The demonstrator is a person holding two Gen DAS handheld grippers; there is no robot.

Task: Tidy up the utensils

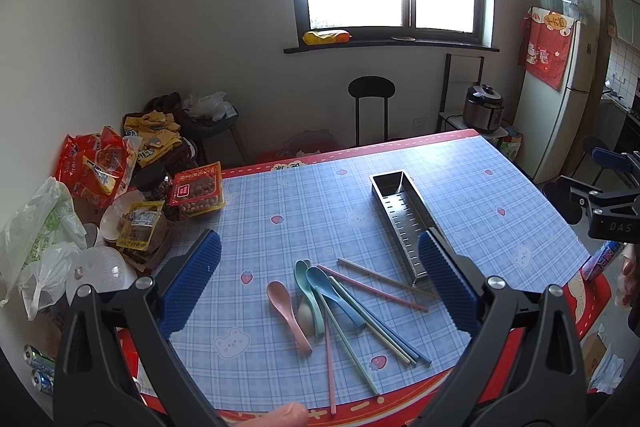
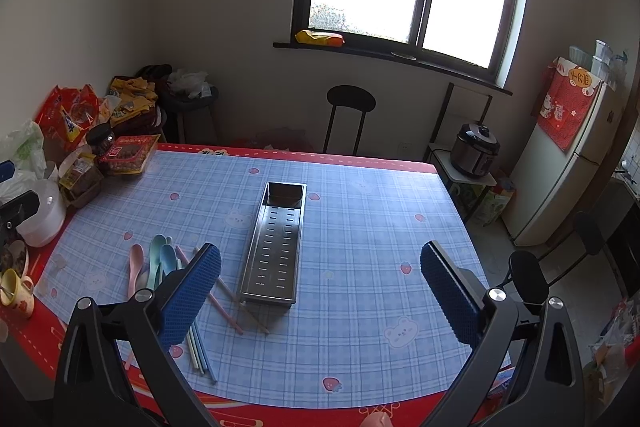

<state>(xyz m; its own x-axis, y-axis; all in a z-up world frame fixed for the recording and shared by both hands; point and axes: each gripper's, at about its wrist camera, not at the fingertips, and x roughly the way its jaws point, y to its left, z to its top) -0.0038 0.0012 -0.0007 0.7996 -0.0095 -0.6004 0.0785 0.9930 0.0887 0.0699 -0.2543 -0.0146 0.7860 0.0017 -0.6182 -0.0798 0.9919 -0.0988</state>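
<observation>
Nothing sorted yet: perforated rectangular steel tray (image 2: pixel 276 247) empty at mid-table; pastel plastic spoons (image 1: pixel 310 291) and chopsticks (image 1: pixel 372 315) loose near left. Left gripper (image 1: pixel 320 283), right gripper (image 2: pixel 320 287) spread wide, holding nothing.

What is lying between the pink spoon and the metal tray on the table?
In the left wrist view, the green spoon, the blue spoon and several chopsticks lie between the pink spoon and the metal tray.

Pastel spoons (image 1: pixel 308 291) and chopsticks (image 1: pixel 372 311) lie loosely fanned and overlapping on the counter (image 1: pixel 280 211), just beside the near end of an empty perforated steel tray (image 1: pixel 400 211).
</observation>
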